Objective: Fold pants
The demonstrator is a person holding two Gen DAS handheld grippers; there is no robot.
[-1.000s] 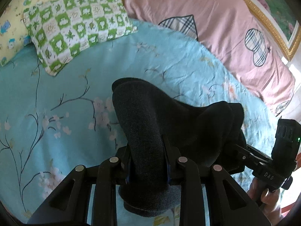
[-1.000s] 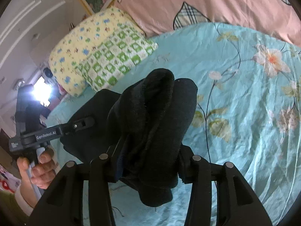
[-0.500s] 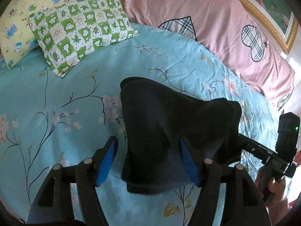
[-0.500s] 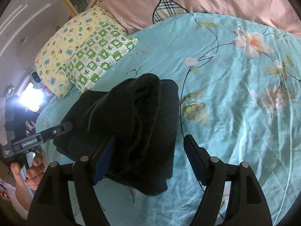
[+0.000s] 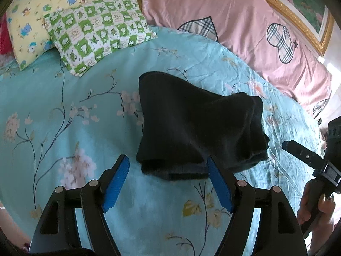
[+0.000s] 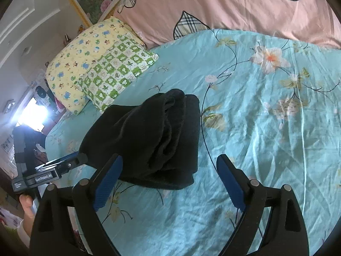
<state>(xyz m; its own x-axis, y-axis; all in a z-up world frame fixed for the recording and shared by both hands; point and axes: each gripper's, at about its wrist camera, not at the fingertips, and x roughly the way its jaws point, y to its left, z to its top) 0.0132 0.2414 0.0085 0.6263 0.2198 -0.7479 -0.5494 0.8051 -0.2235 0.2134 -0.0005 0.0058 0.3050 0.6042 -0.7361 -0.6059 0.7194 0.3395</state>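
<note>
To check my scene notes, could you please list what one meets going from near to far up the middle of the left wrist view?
left gripper with jaws opening and nothing between them → folded black pants → teal floral bedsheet → pink quilt.

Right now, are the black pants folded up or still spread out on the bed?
Folded. The black pants lie as a compact bundle on the blue sheet, stacked layers showing along one edge in the right wrist view.

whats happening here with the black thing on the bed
A person with a handheld gripper in each hand is folding dark pants on a teal floral bedsheet. The pants lie as a folded bundle. The left gripper and right gripper are both opening, their blue pads off the cloth, gripping nothing.
</note>
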